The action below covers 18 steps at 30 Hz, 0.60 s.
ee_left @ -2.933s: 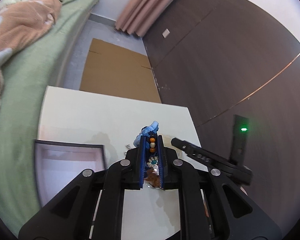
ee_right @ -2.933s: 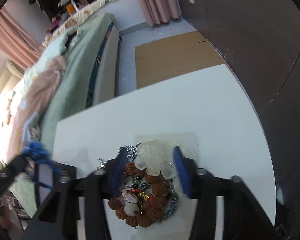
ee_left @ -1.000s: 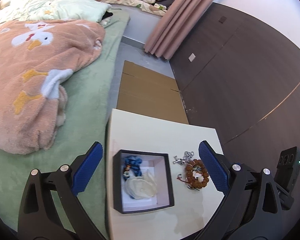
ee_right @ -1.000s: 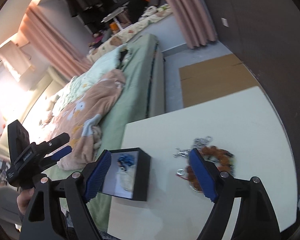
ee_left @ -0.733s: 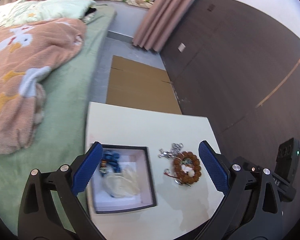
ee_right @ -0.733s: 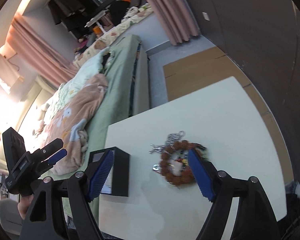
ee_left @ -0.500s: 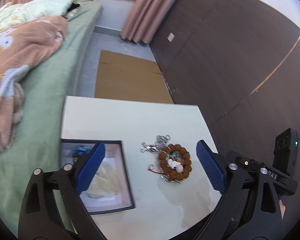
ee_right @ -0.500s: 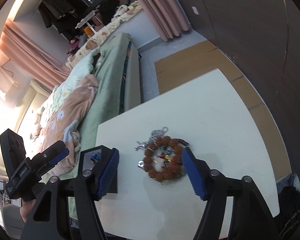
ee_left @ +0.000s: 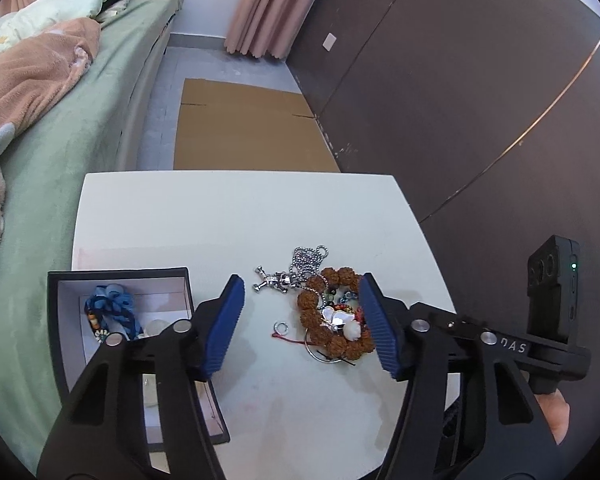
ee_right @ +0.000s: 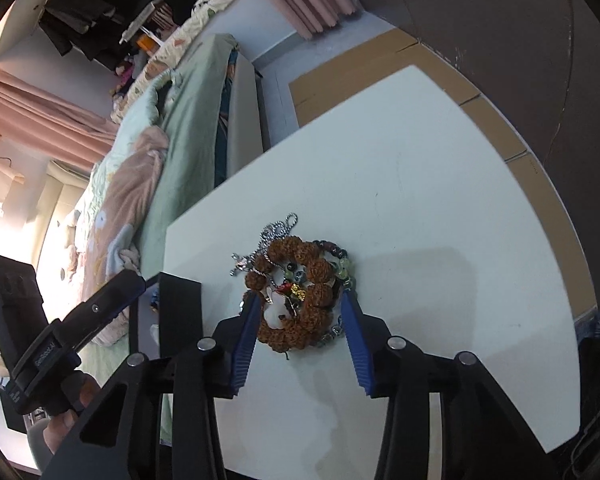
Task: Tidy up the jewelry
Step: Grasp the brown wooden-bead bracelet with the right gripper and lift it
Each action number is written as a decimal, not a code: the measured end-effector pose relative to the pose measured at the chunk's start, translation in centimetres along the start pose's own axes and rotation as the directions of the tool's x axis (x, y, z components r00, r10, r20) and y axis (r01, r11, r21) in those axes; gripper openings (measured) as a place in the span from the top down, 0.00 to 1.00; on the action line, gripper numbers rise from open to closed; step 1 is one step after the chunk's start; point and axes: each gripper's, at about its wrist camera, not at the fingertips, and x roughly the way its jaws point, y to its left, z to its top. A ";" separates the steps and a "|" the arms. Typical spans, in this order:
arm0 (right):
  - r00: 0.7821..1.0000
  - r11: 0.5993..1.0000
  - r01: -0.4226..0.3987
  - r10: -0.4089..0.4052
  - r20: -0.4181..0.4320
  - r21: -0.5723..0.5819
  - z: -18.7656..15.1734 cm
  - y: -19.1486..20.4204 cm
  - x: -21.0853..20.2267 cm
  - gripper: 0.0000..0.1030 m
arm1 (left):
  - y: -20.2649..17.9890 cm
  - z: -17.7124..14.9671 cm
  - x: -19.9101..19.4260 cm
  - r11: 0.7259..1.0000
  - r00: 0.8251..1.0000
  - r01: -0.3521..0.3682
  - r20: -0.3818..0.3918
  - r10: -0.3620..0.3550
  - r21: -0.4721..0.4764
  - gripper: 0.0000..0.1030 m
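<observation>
Bedroom: white bench beside a green-covered bed, dark panelled wall to the right. My left gripper has jaws spread wide, nothing in them. My right gripper has jaws spread too, straddling the brown knobbly seed-bead bracelet, no contact visible. Bracelet lies on the bench in a pile with a silver ball-chain necklace and small beaded pieces. Black open box with white lining sits at the bench's left edge, holding a blue braided bracelet.

A white table carries a black box and a jewelry pile.
</observation>
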 end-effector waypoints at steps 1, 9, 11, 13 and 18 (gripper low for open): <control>1.000 1.000 0.004 -0.004 -0.005 0.000 0.0 0.0 0.4 0.60 | 0.0 0.0 0.2 1.000 1.000 0.000 -0.003 0.000 -0.001 0.47; 0.997 0.999 0.032 -0.029 -0.070 0.035 0.4 -0.2 4.0 0.64 | 0.5 0.3 1.1 1.000 1.000 -0.001 -0.017 0.001 -0.003 0.55; 0.997 0.999 0.035 -0.033 -0.076 0.035 0.4 0.0 4.6 0.64 | 0.6 0.4 1.1 1.000 1.000 0.000 -0.015 0.000 -0.003 0.55; 0.995 0.999 0.042 -0.039 -0.089 0.028 0.3 0.4 5.2 0.64 | 0.6 0.4 1.1 1.000 1.000 0.003 -0.015 -0.003 -0.004 0.55; 0.994 0.998 0.048 -0.044 -0.099 0.047 0.2 0.4 6.0 0.82 | 0.7 0.4 1.3 1.000 1.000 0.004 -0.021 -0.004 0.000 0.55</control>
